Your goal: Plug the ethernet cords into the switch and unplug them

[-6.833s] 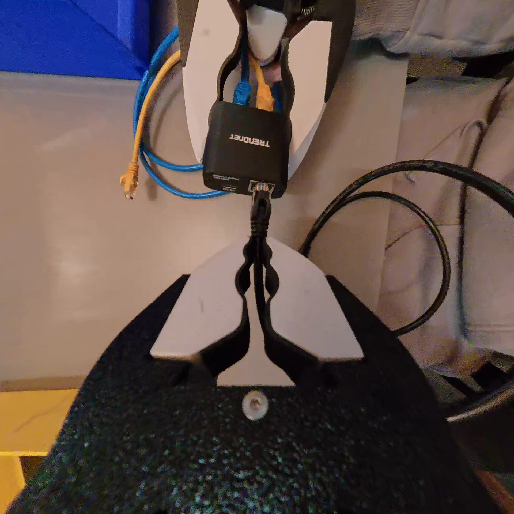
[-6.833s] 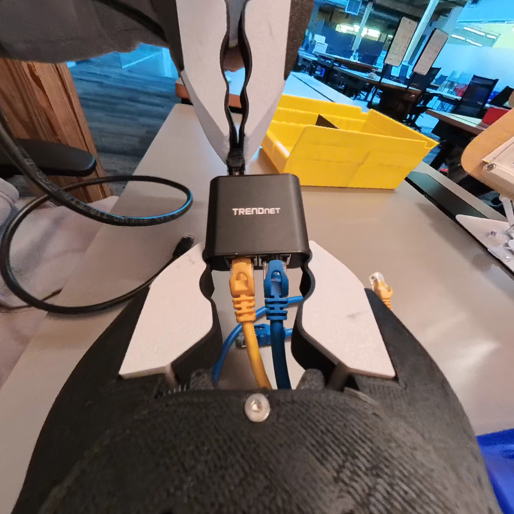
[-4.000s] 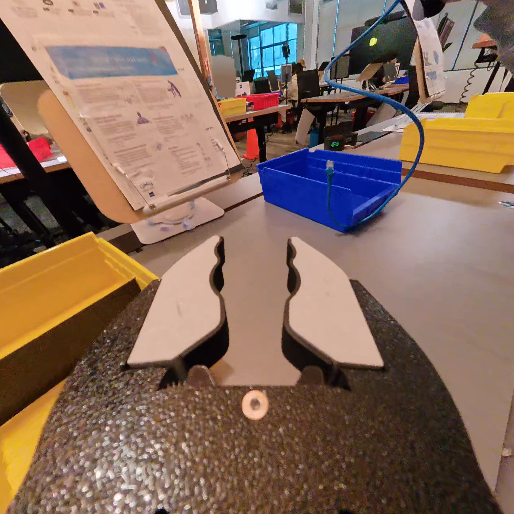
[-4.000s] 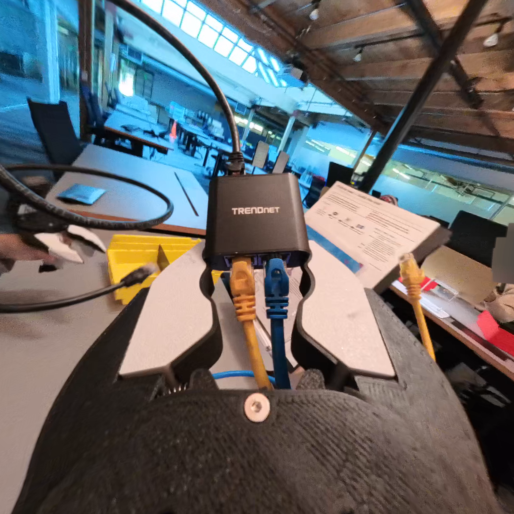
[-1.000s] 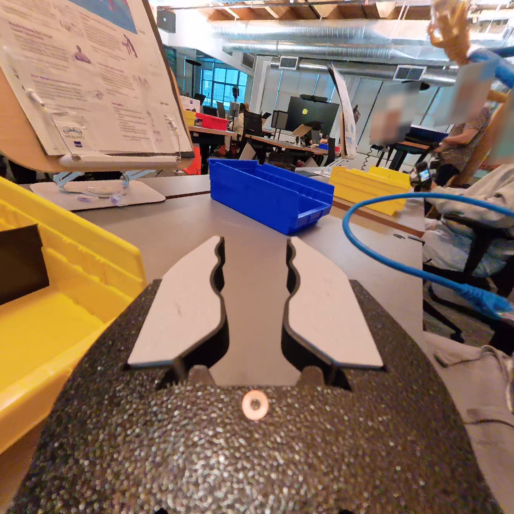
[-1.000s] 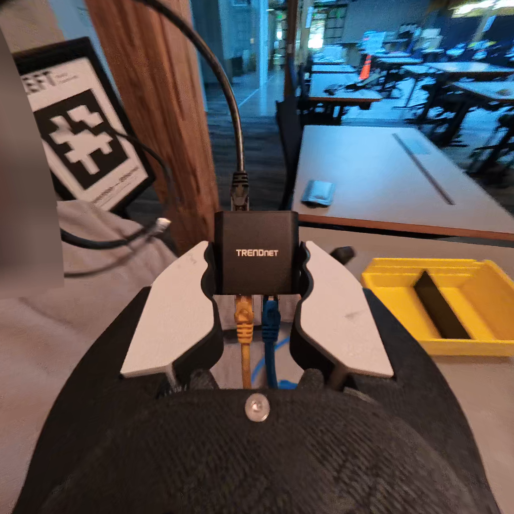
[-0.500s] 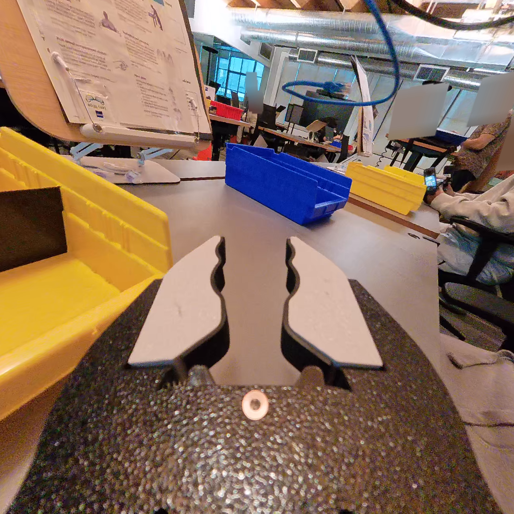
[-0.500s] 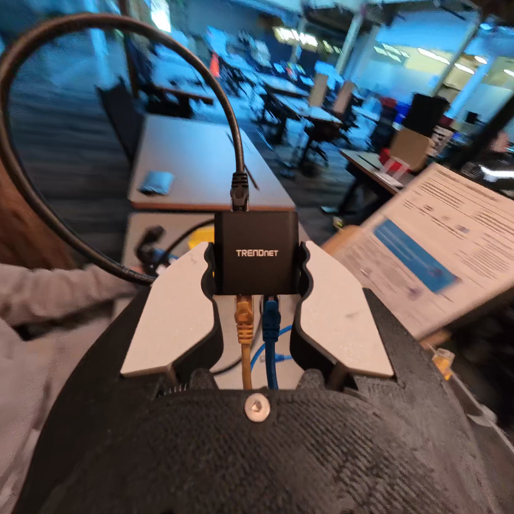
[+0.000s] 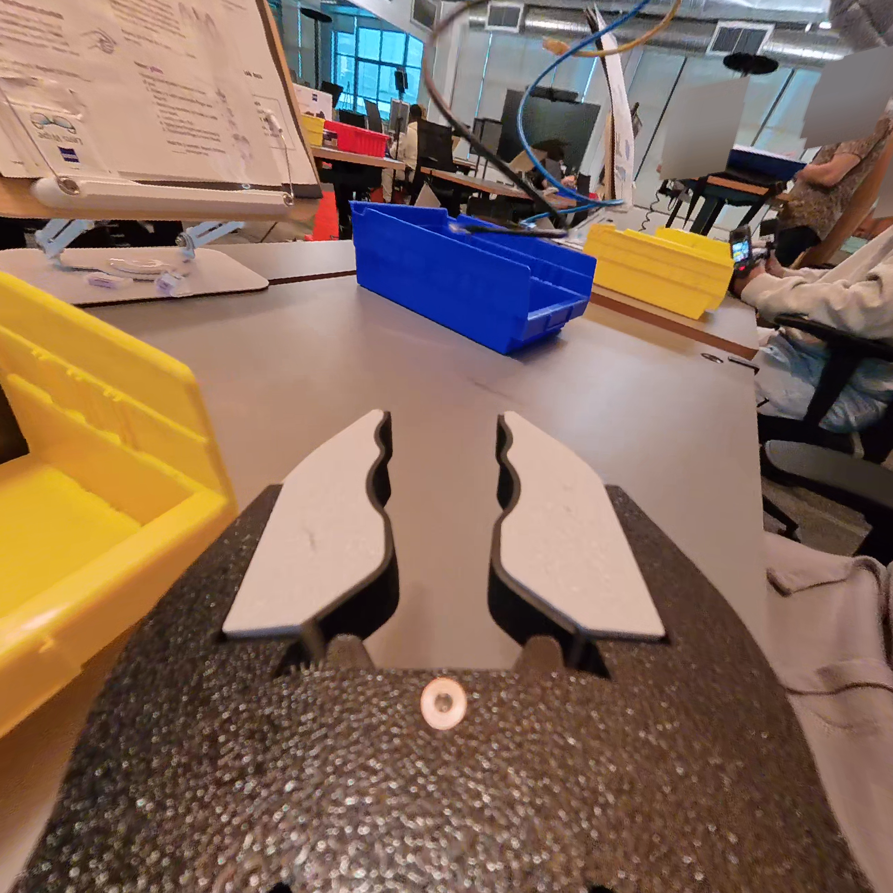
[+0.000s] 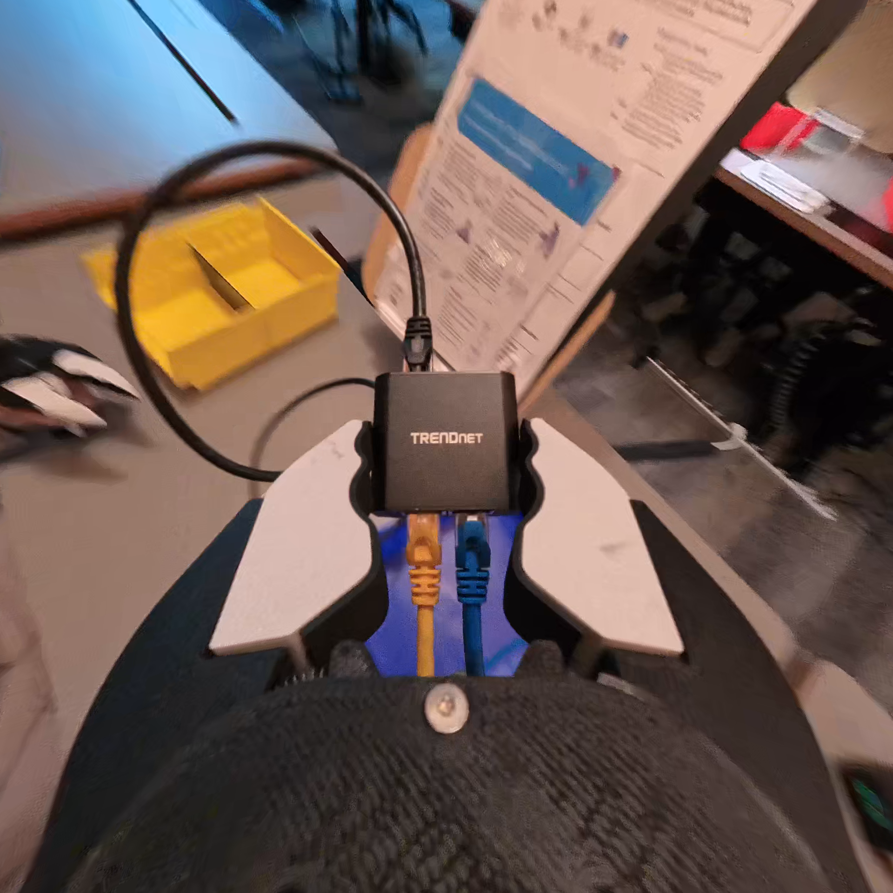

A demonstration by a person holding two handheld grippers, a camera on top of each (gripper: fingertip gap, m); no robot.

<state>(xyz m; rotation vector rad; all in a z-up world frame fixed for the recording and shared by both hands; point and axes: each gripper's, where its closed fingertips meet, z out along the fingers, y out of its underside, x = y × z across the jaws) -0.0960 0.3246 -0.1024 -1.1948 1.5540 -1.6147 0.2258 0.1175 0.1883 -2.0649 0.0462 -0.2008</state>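
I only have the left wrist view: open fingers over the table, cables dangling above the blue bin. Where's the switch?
Observer: The right gripper is clamped on the black switch, gripping its two sides.
Operator: Which cords are plugged in?
Observer: The orange cord and the blue cord sit side by side in the near face.
Operator: And the black one?
Observer: The black cord is plugged into the far face.

Each claw (image 9: 442, 425) (image 10: 444, 425): grey wavy-edged fingers (image 9: 319, 536), speckled black body, silver screw (image 9: 443, 703).
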